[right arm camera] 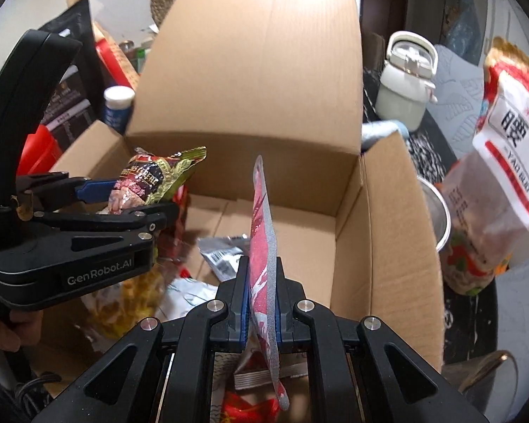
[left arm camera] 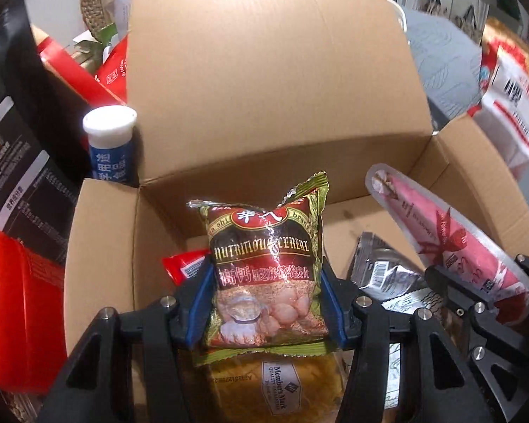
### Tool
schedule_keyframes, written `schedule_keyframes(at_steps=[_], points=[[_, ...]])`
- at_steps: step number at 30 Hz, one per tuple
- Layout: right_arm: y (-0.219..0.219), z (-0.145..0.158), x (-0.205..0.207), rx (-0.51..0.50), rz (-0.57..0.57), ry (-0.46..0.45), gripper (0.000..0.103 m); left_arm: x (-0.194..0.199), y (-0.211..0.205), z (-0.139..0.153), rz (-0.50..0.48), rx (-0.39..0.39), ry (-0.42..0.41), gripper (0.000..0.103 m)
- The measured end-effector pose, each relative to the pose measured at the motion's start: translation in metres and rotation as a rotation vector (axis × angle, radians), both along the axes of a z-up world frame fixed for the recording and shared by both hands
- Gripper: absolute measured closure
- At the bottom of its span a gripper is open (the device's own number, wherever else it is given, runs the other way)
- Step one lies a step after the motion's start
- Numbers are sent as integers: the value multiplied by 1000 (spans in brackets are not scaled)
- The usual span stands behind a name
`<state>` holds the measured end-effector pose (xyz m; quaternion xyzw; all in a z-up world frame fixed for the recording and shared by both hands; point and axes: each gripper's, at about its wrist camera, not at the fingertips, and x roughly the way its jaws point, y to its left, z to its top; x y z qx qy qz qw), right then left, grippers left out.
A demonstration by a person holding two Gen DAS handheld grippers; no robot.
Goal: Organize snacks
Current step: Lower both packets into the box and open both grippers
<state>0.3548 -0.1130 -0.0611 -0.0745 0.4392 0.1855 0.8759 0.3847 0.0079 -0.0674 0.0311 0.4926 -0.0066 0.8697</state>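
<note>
left grip: left gripper (left arm camera: 264,278) clamped on a cereal sachet (left arm camera: 264,268), blue pads pressed into both side edges; sachet upright, label facing the camera, printed "NUTRITIOUS CEREAL".
right grip: right gripper (right arm camera: 262,303) pinched fully shut on a flat pink pouch (right arm camera: 262,232), held edge-on, tip pointing up and away.
position: both packets hang over the open cardboard box (right arm camera: 388,218), cereal sachet toward the left side, pink pouch near the middle. Neither touches the floor of the box as far as I can see.
box contents: already loaded near side. Silver barcode packet (left arm camera: 384,271) under the pouch, yellow Member's Mark bag (left arm camera: 282,384) below the cereal sachet, red packet (left arm camera: 185,264) at left. Far half of the box floor is bare cardboard.
progress (judgement): mid-task. Several snacks in, two more in hand and about to be dropped. Release not done yet.
left to do: white cashew bag (right arm camera: 511,148) sits outside the box on the right, over a jar of mixed snacks; likely still to pack. Blue tube with white cap (left arm camera: 111,144) stands outside the left wall. Whether it belongs to the job, can't tell.
hidden: gripper bodies cover the near edge of the box, so total count inside is unknown. Raised rear flap blocks whatever is behind it.
hard to read: pink pouch text too small and skewed. Clutter at far left (red and black cartons) is cut off by the fisheye rim. Person visible only as part of a hand at the lower left of the right wrist view.
</note>
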Motion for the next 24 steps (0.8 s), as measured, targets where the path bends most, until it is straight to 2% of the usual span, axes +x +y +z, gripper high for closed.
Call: schedule_keyframes(at_steps=[10, 13, 14, 16, 18, 20, 24], points=[[2, 1, 3, -31, -25, 10, 91, 14, -13, -5, 18, 25, 43, 48], [2, 4, 1, -28, -28, 15, 85, 18, -14, -4, 22, 8, 62, 47], [3, 6, 0, -28, -28, 16, 80, 18, -14, -2, 25, 3, 61, 46], [4, 11, -4, -35, -27, 11, 71, 17, -11, 1, 29, 2, 45, 39], [4, 18, -9, -50, -33, -16, 58, 14, -12, 7, 27, 3, 26, 18], [4, 26, -15, -59, -40, -44, 53, 10, -14, 16, 22, 11, -1, 11], [3, 39, -24, -81, -52, -74, 53, 0, -16, 33, 22, 20, -39, 11]])
